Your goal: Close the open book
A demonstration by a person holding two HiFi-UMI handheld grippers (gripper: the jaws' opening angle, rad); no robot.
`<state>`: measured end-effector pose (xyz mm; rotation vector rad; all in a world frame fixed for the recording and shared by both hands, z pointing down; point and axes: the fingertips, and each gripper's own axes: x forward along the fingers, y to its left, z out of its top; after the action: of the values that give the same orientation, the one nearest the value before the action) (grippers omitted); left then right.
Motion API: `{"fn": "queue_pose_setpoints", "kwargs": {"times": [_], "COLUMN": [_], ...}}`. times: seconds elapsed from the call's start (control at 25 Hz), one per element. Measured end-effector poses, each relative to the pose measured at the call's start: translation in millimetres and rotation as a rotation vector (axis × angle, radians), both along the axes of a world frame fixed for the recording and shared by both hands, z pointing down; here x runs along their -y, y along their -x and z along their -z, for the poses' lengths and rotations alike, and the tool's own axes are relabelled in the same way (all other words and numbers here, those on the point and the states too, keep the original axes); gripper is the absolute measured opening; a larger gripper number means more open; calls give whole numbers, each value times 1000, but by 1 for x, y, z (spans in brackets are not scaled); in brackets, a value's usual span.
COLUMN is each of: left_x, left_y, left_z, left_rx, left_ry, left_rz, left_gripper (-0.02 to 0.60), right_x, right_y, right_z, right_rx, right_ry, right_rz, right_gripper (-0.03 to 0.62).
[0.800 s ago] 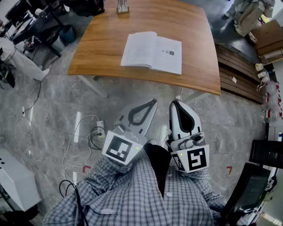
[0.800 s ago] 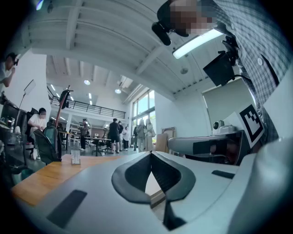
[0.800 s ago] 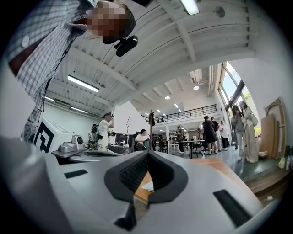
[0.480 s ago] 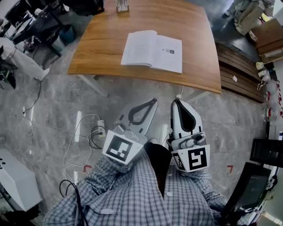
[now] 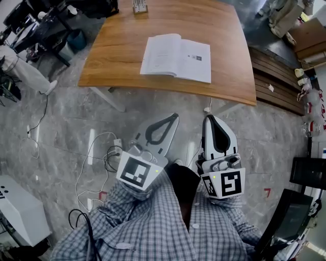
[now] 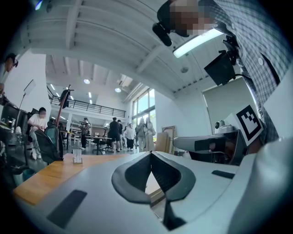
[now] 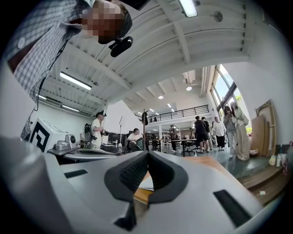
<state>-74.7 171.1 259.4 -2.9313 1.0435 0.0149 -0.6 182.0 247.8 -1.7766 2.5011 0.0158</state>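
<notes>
An open book (image 5: 175,57) with white pages lies flat on the wooden table (image 5: 117,56), near its front edge. Both grippers hang over the grey floor, short of the table and apart from the book. My left gripper (image 5: 175,116) is shut and holds nothing, its tip aimed at the table. My right gripper (image 5: 210,118) is beside it, also shut and empty. In the left gripper view the jaws (image 6: 151,153) meet at the tip. Through the right gripper's (image 7: 147,153) shut jaws I see a sliver of white page (image 7: 147,183) and the table edge.
A small holder (image 5: 138,6) stands at the table's far edge. Cables (image 5: 102,158) trail on the floor at left. Wooden slats (image 5: 275,84) lie right of the table, a black screen (image 5: 308,176) at the right edge, a white box (image 5: 15,209) lower left. People stand far off.
The view has shifted slightly and my right gripper sits a touch further right in the picture. The book lies as before, and both grippers stay shut.
</notes>
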Motion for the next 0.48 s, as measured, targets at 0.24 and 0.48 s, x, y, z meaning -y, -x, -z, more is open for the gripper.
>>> {"fn": "queue_pose_setpoints", "kwargs": {"times": [0.24,0.48], "left_x": [5,8], "left_y": [20,39], "left_z": [1,-2], "left_rx": [-2,-5], "left_ry": [-5,-8], "left_rz": [23,22], "left_gripper": [9,9], "right_x": [2,5], "right_y": [10,29], "right_z": [3,-1], "right_rx": [1,-7], "right_ry": [-8,1], "right_rz": [-7,-14], "right_gripper": [20,20]}}
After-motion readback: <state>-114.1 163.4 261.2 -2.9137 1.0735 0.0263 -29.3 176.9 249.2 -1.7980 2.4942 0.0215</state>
